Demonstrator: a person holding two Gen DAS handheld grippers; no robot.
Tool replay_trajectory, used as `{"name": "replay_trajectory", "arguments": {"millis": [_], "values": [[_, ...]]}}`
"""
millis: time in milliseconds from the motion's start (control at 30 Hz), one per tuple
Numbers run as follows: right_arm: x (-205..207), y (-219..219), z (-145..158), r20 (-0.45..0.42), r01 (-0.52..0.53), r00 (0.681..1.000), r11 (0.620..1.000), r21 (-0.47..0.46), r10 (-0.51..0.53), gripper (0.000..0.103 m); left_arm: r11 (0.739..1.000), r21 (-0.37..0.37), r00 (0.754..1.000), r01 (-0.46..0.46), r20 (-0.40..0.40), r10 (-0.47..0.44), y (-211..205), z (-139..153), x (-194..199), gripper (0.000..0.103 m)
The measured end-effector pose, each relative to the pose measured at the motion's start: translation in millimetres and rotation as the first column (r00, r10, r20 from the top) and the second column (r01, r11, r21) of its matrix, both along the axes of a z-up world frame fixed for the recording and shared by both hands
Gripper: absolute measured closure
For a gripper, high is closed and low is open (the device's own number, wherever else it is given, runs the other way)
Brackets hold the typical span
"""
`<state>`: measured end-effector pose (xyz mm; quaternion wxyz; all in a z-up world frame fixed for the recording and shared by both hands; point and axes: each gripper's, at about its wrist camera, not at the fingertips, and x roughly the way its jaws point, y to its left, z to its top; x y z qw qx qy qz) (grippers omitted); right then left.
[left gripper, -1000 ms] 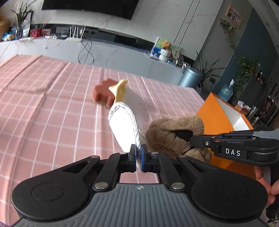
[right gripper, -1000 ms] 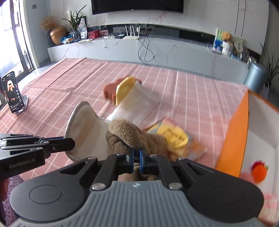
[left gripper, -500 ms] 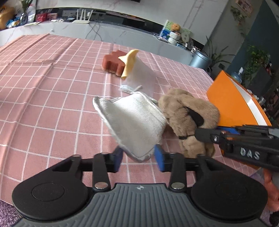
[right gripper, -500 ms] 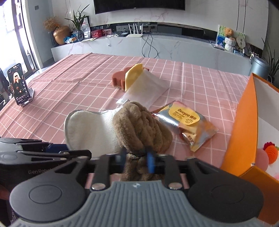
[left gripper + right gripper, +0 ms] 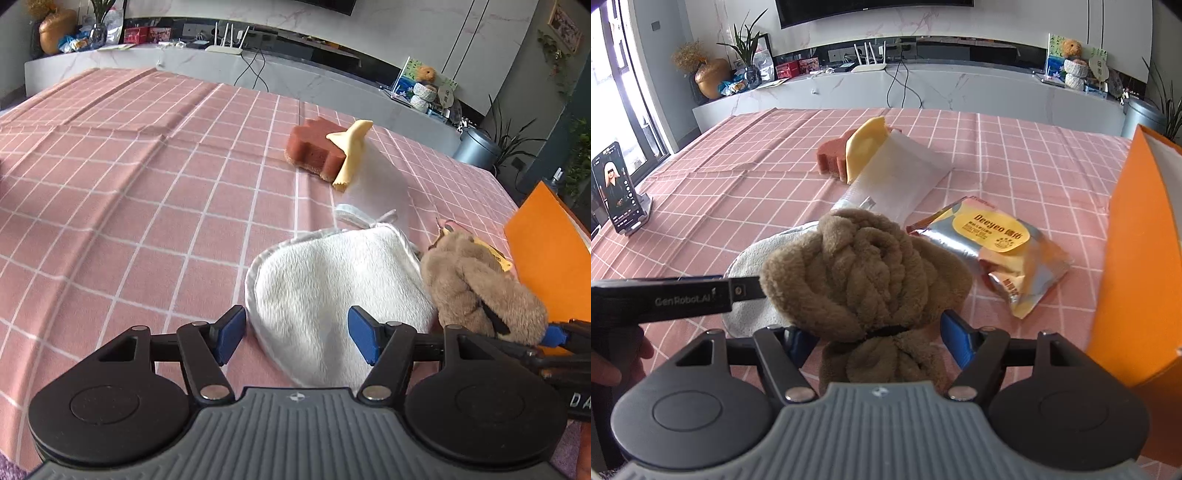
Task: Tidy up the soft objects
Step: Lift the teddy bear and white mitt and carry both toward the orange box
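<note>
Tools both opening | left tool (image 5: pixel 295 338) astride white cloth (image 5: pixel 332 291), pads clear | right tool (image 5: pixel 873 341) astride brown plush (image 5: pixel 864 273), pads clear | both on worktop (image 5: pixel 110 184)

Left tool (image 5: pixel 297 339) jaws opening, pads apart, right tool (image 5: pixel 875 341) jaws opening, side by side, angled downward
</note>
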<state>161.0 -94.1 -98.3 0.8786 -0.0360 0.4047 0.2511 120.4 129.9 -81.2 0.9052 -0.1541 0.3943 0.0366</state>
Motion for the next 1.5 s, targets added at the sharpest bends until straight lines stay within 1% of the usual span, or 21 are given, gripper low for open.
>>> {"name": "replay_trajectory", "arguments": {"millis": [67,100,133,200,267,300,333,400,433,500,600,733,1067,1300,1500], "values": [[2.8,2.1,-6.2,-0.025,0.000,1.000,1.000,0.005,0.001,0.033,1.000,0.027,1.000,0.007,0.010,-0.007,-3.8,0.0,4.3,0.029],[4.0,3.5,-9.8,-0.038,-0.002,0.999,1.000,0.001,0.002,0.034,0.999,0.040,1.000,0.014,0.012,-0.015,-6.1,-0.2,7.2,0.030],[5.2,4.6,-14.1,-0.052,-0.003,0.999,1.000,-0.001,0.003,0.039,0.998,0.053,1.000,0.020,0.011,-0.021,-8.8,-0.7,9.3,0.033],[7.5,5.2,-22.9,-0.092,0.000,0.996,1.000,0.010,0.000,0.046,0.996,0.086,0.999,0.037,0.017,-0.039,-14.9,-1.3,12.1,0.043],[5.1,5.3,-23.8,-0.070,0.008,0.998,1.000,0.012,-0.007,0.049,0.991,0.129,0.999,0.047,0.016,-0.050,-21.4,-1.6,13.3,0.049],[4.3,6.5,-24.0,-0.065,0.004,0.998,1.000,0.006,-0.004,0.052,0.988,0.144,0.998,0.053,0.018,-0.056,-23.4,-1.9,13.4,0.055],[3.9,7.1,-23.9,-0.062,0.002,0.998,1.000,0.004,-0.002,0.054,0.987,0.153,0.998,0.054,0.020,-0.057,-24.3,-2.1,13.3,0.058],[3.7,6.7,-23.7,-0.062,0.005,0.998,1.000,0.008,-0.005,0.057,0.985,0.167,0.998,0.053,0.023,-0.057,-24.7,-2.3,13.5,0.071],[3.5,6.4,-23.6,-0.062,0.005,0.998,1.000,0.010,-0.005,0.058,0.985,0.163,0.998,0.053,0.024,-0.058,-24.5,-2.0,13.0,0.073],[3.0,5.9,-23.3,-0.058,0.002,0.998,1.000,0.010,-0.001,0.060,0.986,0.160,0.998,0.054,0.034,-0.060,-23.9,-0.1,12.4,0.083],[-0.7,3.1,-20.4,-0.048,-0.002,0.999,1.000,0.011,0.003,0.062,0.983,0.174,0.996,0.053,0.057,-0.064,-26.4,5.5,8.0,0.088],[-5.8,-0.8,-13.6,-0.025,-0.001,1.000,1.000,0.013,0.001,0.062,0.985,0.168,0.994,0.048,0.091,-0.064,-26.8,17.0,2.1,0.091],[-15.2,-17.5,18.2,0.070,0.023,0.997,0.999,0.033,-0.026,0.062,0.982,0.181,0.981,0.054,0.176,-0.087,-35.2,52.6,-7.6,0.092],[-21.6,-36.4,41.0,0.132,0.062,0.989,0.997,0.052,-0.068,0.062,0.973,0.213,0.961,0.087,0.238,-0.138,-50.4,75.7,-11.5,0.093],[-25.8,-56.8,60.3,0.186,0.100,0.976,0.992,0.075,-0.112,0.062,0.967,0.236,0.940,0.096,0.297,-0.166,-57.7,97.9,-13.2,0.093]]}}
